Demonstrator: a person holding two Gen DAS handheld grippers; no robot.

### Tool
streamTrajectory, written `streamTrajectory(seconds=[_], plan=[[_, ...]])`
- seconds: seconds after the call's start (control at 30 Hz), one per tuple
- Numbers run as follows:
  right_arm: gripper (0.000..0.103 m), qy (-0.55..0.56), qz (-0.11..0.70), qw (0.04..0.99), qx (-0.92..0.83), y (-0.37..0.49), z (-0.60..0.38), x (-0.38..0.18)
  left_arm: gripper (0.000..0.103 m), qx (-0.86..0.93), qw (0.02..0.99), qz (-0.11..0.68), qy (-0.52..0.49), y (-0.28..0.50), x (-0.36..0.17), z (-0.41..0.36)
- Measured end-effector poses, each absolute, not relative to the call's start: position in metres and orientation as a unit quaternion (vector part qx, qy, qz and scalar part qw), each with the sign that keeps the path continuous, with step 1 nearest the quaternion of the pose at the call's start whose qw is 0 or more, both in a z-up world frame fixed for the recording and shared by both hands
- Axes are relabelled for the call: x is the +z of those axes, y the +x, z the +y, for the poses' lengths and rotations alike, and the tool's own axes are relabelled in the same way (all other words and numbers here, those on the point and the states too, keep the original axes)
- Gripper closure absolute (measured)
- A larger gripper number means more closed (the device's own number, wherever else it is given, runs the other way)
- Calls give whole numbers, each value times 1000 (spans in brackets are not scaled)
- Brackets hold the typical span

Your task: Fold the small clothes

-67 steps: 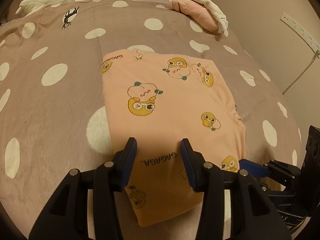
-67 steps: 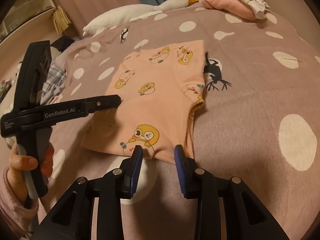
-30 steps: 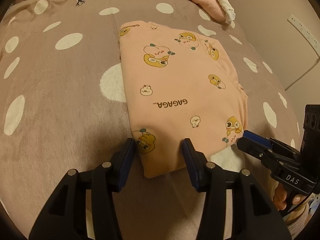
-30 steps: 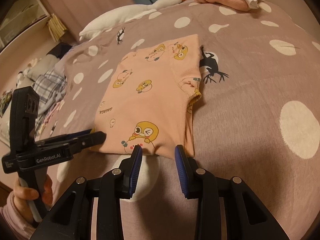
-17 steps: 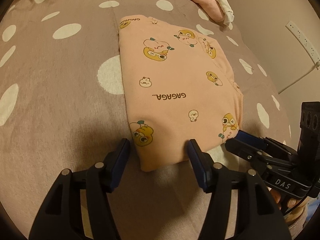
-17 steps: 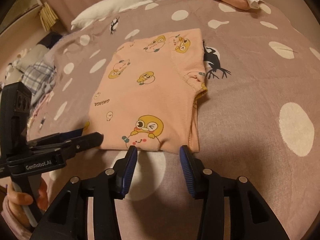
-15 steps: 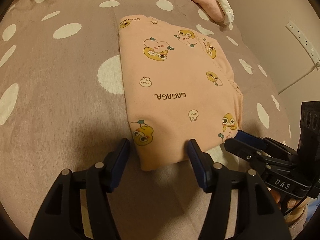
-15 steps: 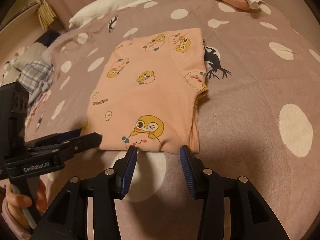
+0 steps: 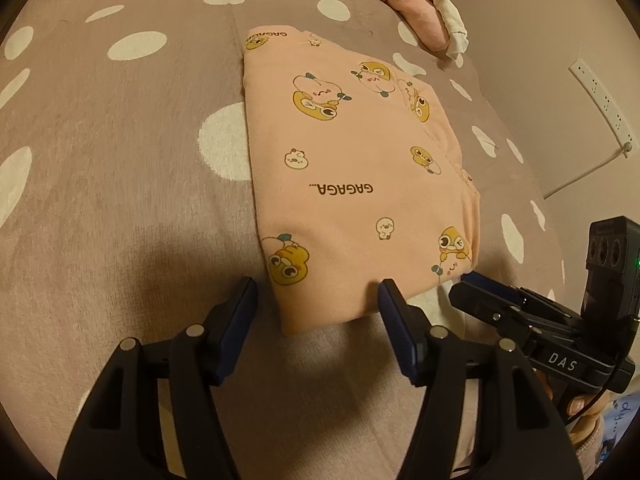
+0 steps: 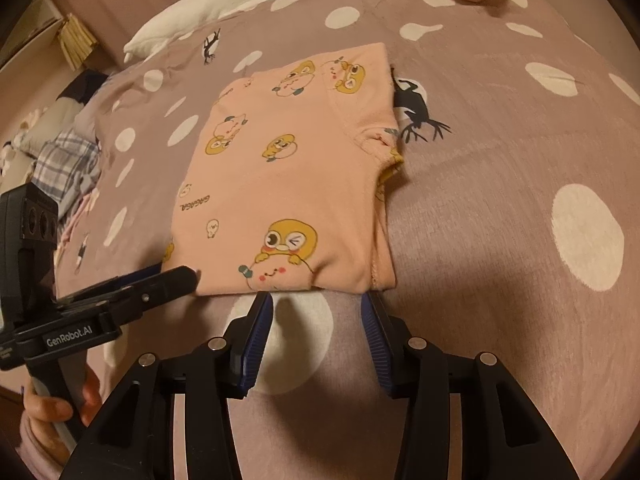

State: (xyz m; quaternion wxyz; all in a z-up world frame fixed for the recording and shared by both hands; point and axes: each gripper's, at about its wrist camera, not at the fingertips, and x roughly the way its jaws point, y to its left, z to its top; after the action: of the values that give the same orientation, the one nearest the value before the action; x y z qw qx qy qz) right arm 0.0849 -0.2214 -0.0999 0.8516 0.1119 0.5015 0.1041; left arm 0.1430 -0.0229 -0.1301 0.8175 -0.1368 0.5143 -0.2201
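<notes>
A small peach shirt point(image 9: 360, 184) with yellow duck prints lies flat and folded lengthwise on the bed; it also shows in the right wrist view point(image 10: 288, 184). My left gripper point(image 9: 318, 300) is open, its jaws either side of the shirt's near left corner, holding nothing. My right gripper point(image 10: 316, 312) is open just short of the shirt's near right hem, empty. The right gripper shows in the left wrist view point(image 9: 480, 292) at the hem. The left gripper shows in the right wrist view point(image 10: 176, 276) at the near left corner.
The bed has a mauve blanket point(image 9: 100, 200) with white spots. Folded pink and white clothes point(image 9: 424, 20) lie at the far right. A white goose toy point(image 10: 240, 0) lies at the far edge. A plaid garment pile point(image 10: 64, 160) sits left of the bed.
Both grippers have drawn back from over the shirt to its near edge and opened wider. The shirt lies still.
</notes>
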Motion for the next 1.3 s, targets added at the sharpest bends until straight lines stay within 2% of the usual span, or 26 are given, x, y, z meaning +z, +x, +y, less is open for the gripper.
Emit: streamTrajectory(seconds=[0.33,0.4,0.5,0.73,0.97,1.13,1.3], plan=[[54,154,492,852,95,78,-242,-92,31,-241,784,523,-233,139,-129,0],[51,194,484,847,105,77,-253,-93,26,-249,774,522,-258,138,-130,6],[40,271,468,832,120,77,-274,-99,19,-256,764,518,-285,137,-131,13],[32,390,433,803,125,74,-303,-112,15,-265,755,514,-310,135,-133,23],[30,408,425,801,106,86,-302,-114,12,-279,749,506,-325,132,-136,31],[29,411,422,802,97,89,-305,-113,1,-287,741,502,-341,135,-136,34],[26,410,416,806,97,90,-309,-113,1,-286,746,499,-335,139,-133,33]])
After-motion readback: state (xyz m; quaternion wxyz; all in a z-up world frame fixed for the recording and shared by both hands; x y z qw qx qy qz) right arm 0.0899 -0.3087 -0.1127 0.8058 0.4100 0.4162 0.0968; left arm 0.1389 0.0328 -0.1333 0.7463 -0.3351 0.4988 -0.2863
